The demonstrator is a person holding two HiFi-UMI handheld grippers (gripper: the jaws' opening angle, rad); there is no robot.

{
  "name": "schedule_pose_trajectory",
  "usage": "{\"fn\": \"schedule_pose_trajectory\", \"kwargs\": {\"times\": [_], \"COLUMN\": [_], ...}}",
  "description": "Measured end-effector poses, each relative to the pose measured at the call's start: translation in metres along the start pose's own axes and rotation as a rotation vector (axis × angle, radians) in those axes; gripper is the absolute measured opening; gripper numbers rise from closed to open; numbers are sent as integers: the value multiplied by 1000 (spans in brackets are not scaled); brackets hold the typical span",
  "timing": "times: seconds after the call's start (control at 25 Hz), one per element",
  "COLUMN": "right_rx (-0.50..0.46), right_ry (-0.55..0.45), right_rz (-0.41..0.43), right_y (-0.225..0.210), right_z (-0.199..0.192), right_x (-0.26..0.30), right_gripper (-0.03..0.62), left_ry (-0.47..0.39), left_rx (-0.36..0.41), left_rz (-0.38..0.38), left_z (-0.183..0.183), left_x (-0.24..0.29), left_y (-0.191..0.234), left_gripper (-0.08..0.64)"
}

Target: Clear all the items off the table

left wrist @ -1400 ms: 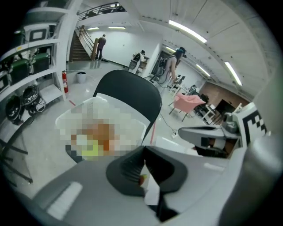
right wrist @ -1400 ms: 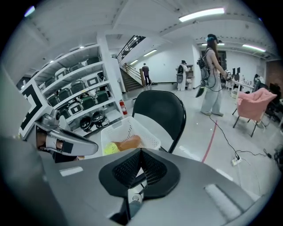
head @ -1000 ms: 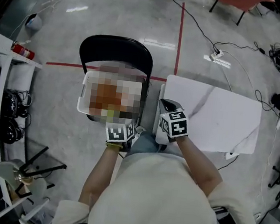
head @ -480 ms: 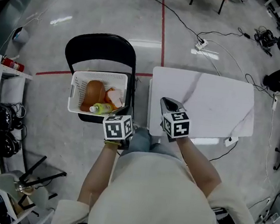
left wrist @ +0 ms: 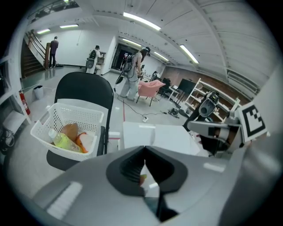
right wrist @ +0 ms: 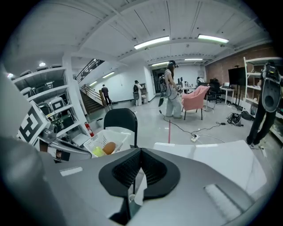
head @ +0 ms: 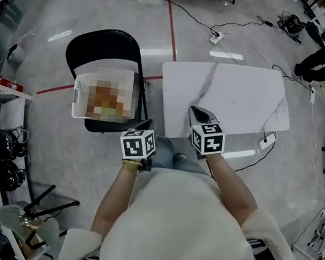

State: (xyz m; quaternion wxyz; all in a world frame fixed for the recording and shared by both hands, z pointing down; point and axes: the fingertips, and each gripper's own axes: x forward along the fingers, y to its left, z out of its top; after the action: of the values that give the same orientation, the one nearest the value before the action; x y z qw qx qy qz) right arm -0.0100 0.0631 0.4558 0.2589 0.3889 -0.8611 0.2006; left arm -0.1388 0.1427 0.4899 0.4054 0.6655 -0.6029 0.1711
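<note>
Both grippers have pulled back from the basket. Left gripper (head: 147, 123) is clamped shut and empty, near the chair (head: 96, 43). Right gripper (head: 195, 110) is shut and empty, over the table (head: 242, 95) near edge. Bottle (left wrist: 62, 140) and bread (left wrist: 69, 130) lie in the white basket (head: 77, 88) on the chair.

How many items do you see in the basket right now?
3 in the basket: a bottle at the near left, a brown round item just behind it, and an orange-and-white packet to their right. More may be hidden underneath.
</note>
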Motion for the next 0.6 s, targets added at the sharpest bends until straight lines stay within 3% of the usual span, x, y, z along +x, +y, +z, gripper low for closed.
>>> {"fn": "schedule_pose_trajectory", "kwargs": {"times": [0.6], "right_rx": [25], "right_ry": [-46], "right_rz": [-59], "right_y": [-9], "right_z": [-53], "right_x": [-102], "right_gripper": [-2], "left_ry": [-41], "left_rx": [100], "left_rz": [-96], "left_z": [-34], "left_x": [-33], "left_y": [-78], "left_gripper": [9]}}
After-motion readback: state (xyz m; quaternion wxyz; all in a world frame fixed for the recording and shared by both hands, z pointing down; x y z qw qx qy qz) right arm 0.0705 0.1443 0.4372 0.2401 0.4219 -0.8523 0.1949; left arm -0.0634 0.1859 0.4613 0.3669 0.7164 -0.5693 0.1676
